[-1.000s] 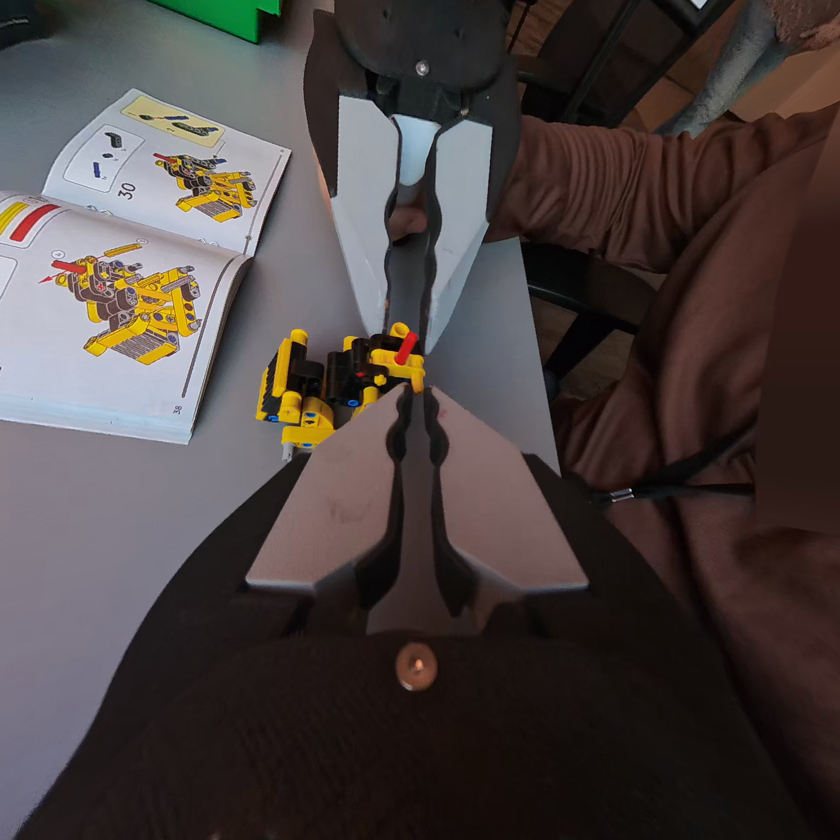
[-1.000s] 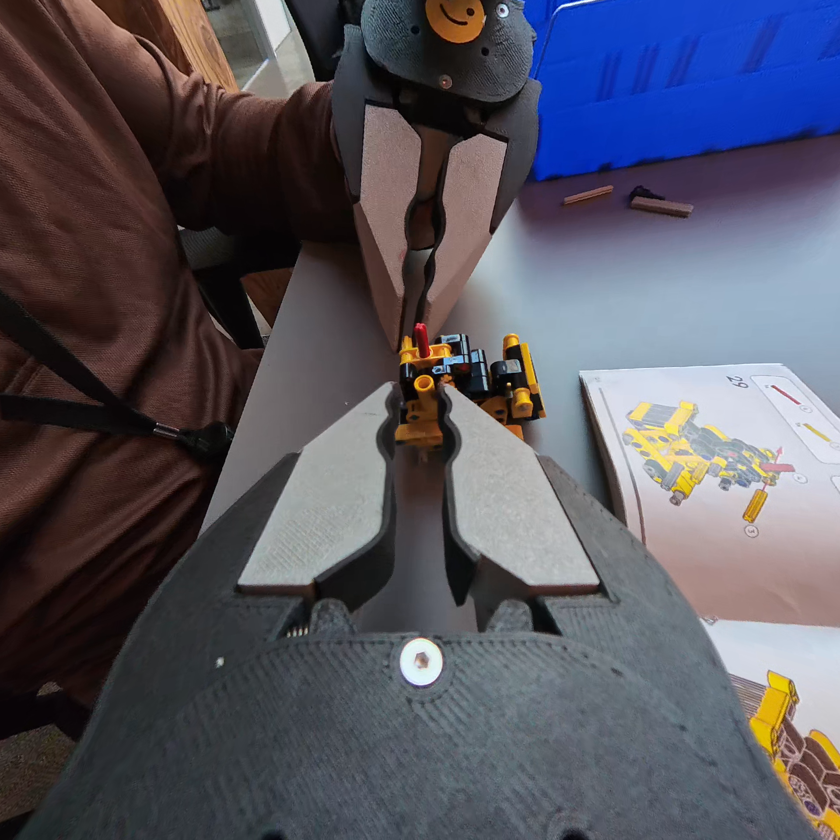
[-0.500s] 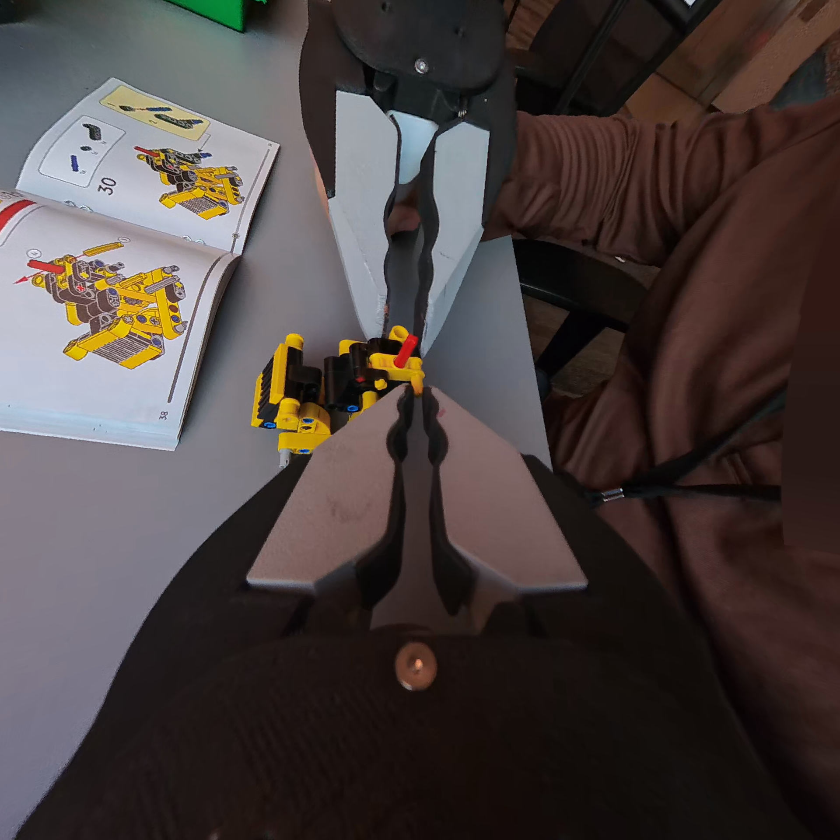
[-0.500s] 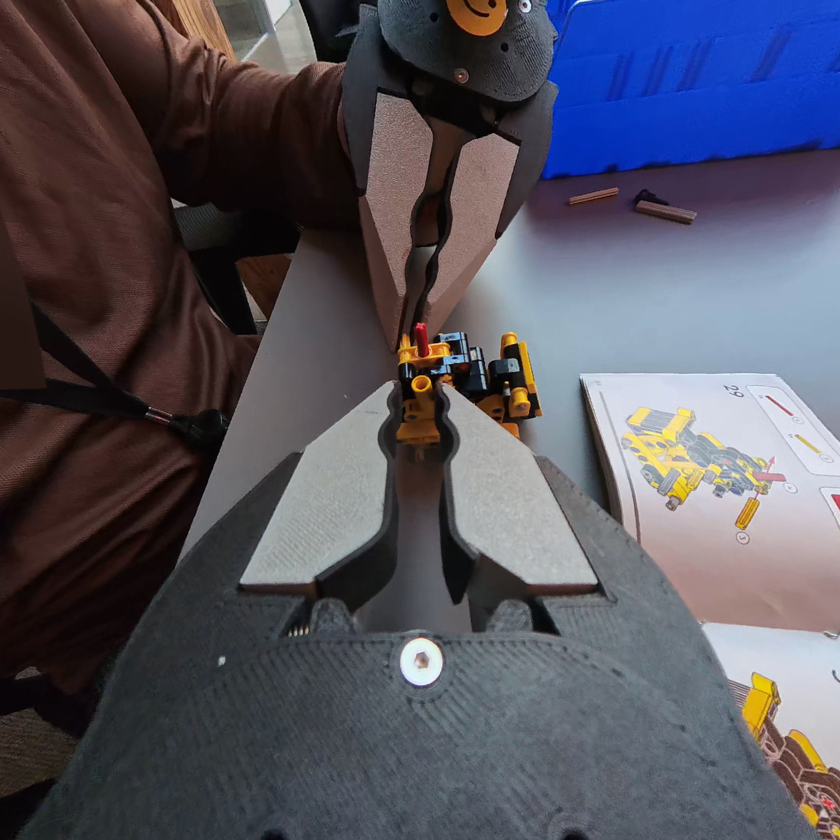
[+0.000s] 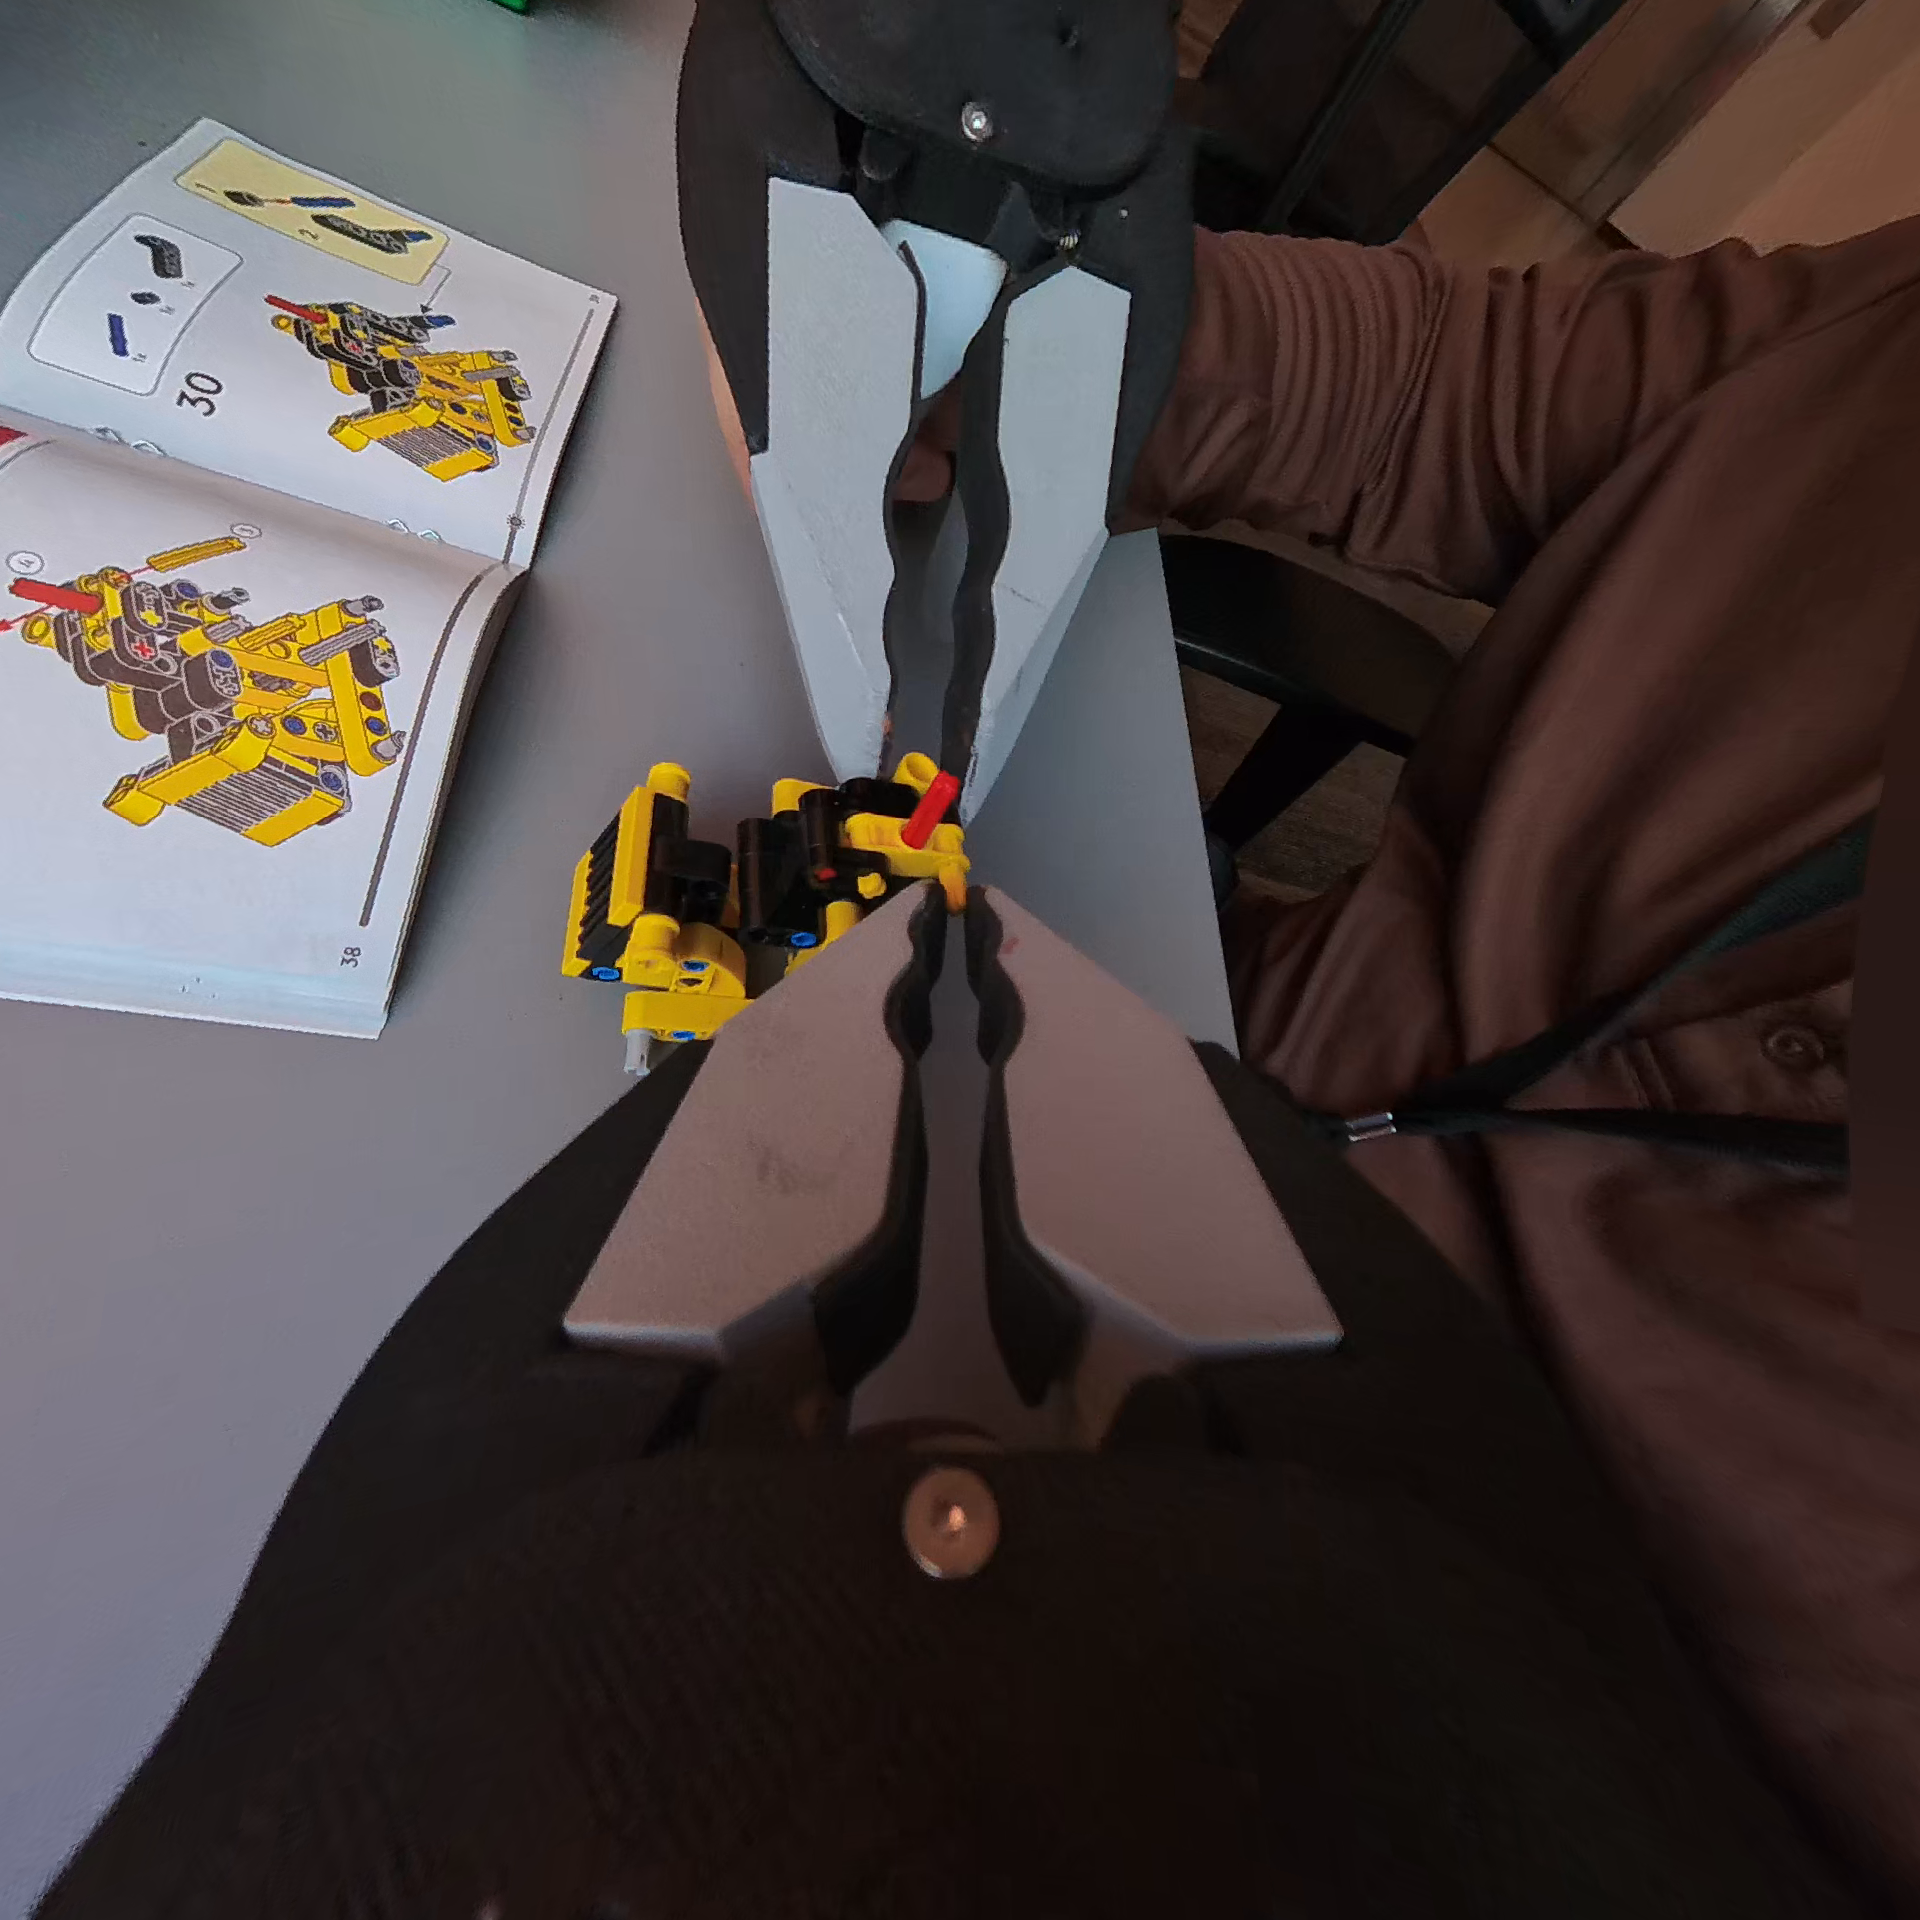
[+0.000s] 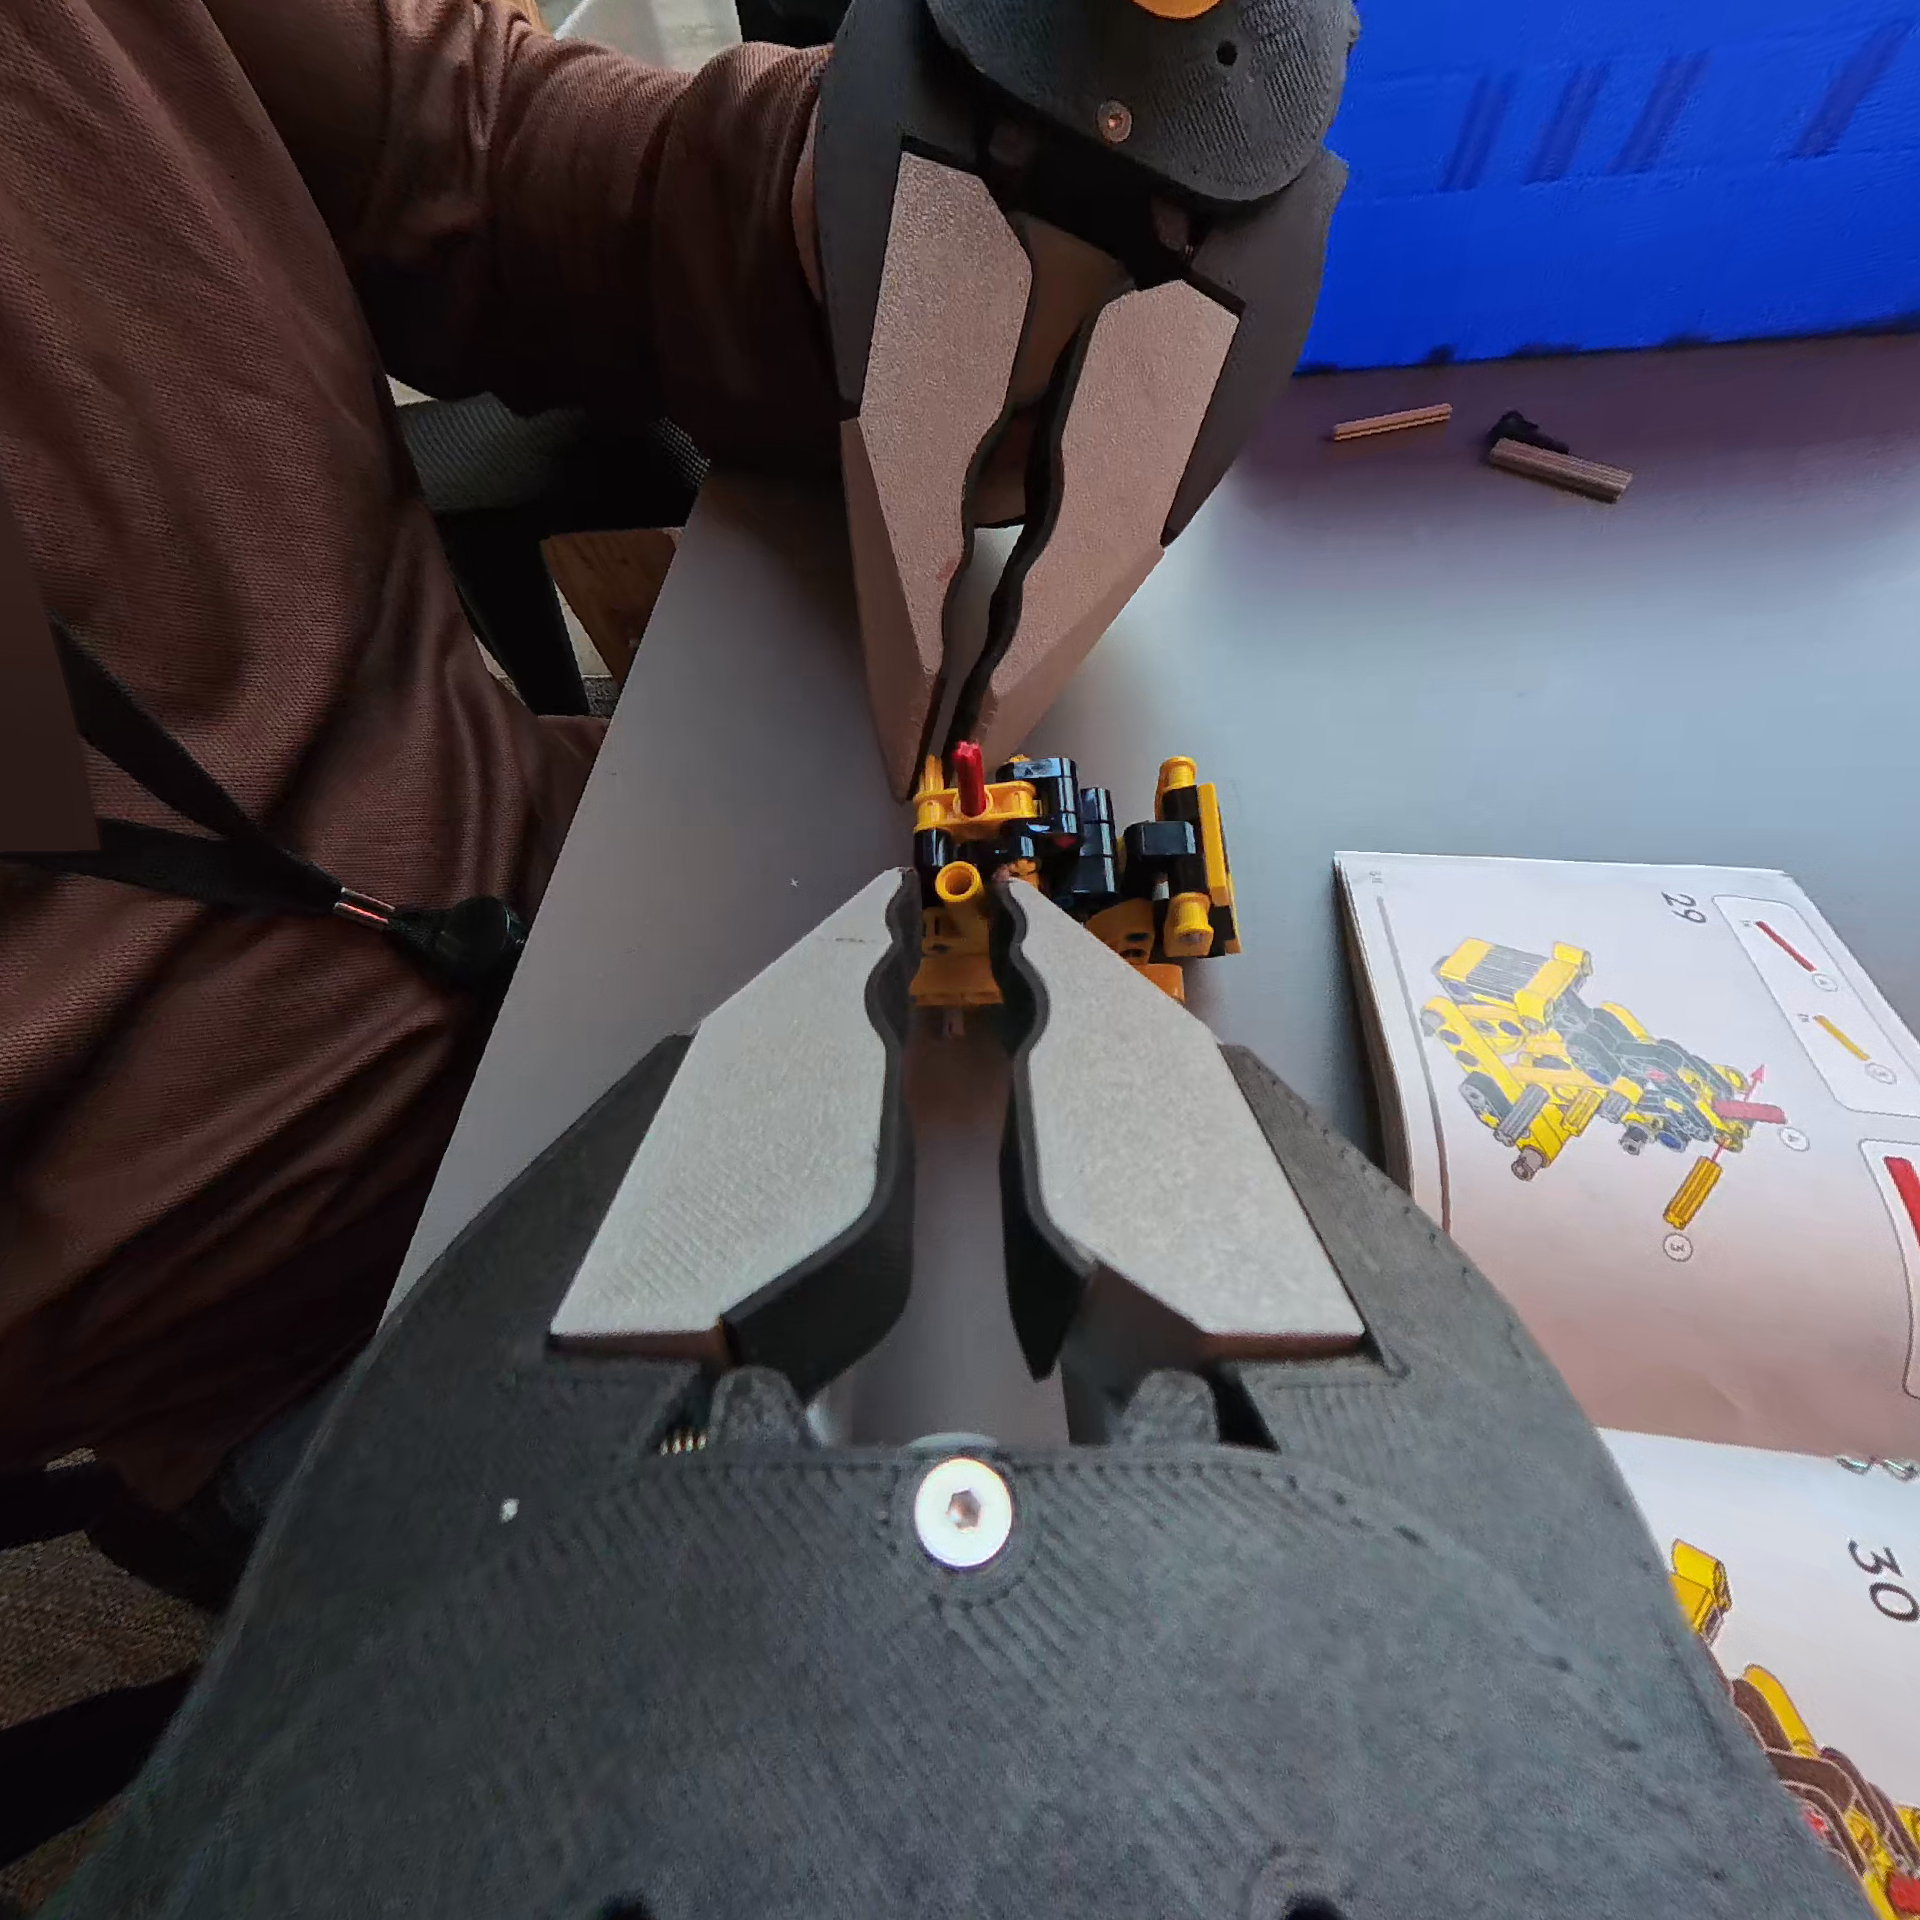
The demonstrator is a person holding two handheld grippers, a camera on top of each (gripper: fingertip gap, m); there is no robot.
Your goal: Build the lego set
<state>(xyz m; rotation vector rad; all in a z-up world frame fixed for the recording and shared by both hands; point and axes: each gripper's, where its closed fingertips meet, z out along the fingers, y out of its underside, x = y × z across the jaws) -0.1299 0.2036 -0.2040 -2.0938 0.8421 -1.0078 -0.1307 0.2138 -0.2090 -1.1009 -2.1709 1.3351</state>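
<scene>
Sitting between both, the lego model (image 6: 1070,862) is pinched by right gripper (image 6: 958,909) and left gripper (image 5: 951,902).

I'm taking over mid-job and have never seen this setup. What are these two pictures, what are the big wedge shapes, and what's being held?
There is no robot arm here. A person in a brown top holds a hand-operated two-finger tool in each hand, and each tool carries a camera that looks along its own fingers.

In the left wrist view, the grey wedges at the bottom are the left tool. The one that comes in from the top is the other tool.

The right wrist view is the mirror case, with the right tool at the bottom.

Both tools are shut on the same small yellow and black lego model, one from each side. A red pin sticks up from it.

On the grey table lies an open instruction booklet. Farther off are a blue bin and a few loose pieces.
</scene>
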